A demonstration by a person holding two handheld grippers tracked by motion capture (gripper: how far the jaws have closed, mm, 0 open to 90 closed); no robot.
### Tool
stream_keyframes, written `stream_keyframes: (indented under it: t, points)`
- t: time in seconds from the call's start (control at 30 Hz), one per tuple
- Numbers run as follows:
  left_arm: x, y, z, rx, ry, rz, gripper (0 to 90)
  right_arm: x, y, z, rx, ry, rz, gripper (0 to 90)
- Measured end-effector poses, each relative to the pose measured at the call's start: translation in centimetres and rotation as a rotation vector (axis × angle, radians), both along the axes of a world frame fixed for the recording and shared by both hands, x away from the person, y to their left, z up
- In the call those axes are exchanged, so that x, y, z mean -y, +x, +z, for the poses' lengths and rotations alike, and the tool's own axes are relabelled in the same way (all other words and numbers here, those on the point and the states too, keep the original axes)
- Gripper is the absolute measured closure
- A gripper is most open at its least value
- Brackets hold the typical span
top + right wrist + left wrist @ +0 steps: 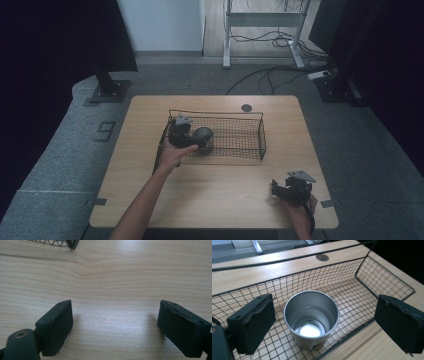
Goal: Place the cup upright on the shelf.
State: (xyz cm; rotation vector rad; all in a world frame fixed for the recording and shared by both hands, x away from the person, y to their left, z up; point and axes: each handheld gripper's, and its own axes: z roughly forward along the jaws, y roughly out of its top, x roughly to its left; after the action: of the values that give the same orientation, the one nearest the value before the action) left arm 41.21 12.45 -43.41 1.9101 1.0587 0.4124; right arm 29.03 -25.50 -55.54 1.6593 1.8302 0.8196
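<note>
A steel cup (311,319) stands upright and empty inside the black wire basket (384,283), at the basket's left end (203,137). My left gripper (324,325) hangs over it with its jaws wide open on either side of the cup, touching nothing. From above, the left gripper (187,134) sits at the basket's (261,131) left end, held by a hand. My right gripper (113,327) stands open low over bare wood, nothing between its jaws; it rests near the table's front right corner (281,190).
The wooden table (220,190) has a round cable hole (246,107) at its back edge. The right part of the basket holds nothing. Cables and a desk frame (265,30) lie on the floor behind the table. Black stands rise at both sides.
</note>
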Motion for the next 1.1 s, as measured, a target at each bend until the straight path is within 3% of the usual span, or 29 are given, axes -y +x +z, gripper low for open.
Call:
stream_keyframes:
  t: [0.3, 0.5, 0.7, 1.1]
  points:
    - [-1.1, -3.4, 1.6, 0.061, -0.019, -0.045, 4.1, 0.0, 0.0, 0.0, 0.000, 0.001, -0.002, 13.1]
    - [-1.8, -5.3, 1.5, 0.056, -0.035, -0.065, 4.8, 0.0, 0.0, 0.0, -0.001, 0.001, -0.003, 13.1]
    - [-3.3, -7.6, -0.6, 0.016, -0.046, -0.069, 5.8, 0.0, 0.0, 0.0, -0.001, 0.001, -0.002, 13.1]
    - [-5.3, -11.3, -3.9, -0.008, -0.049, -0.056, 6.3, 0.0, 0.0, 0.0, -0.001, 0.000, -0.002, 13.1]
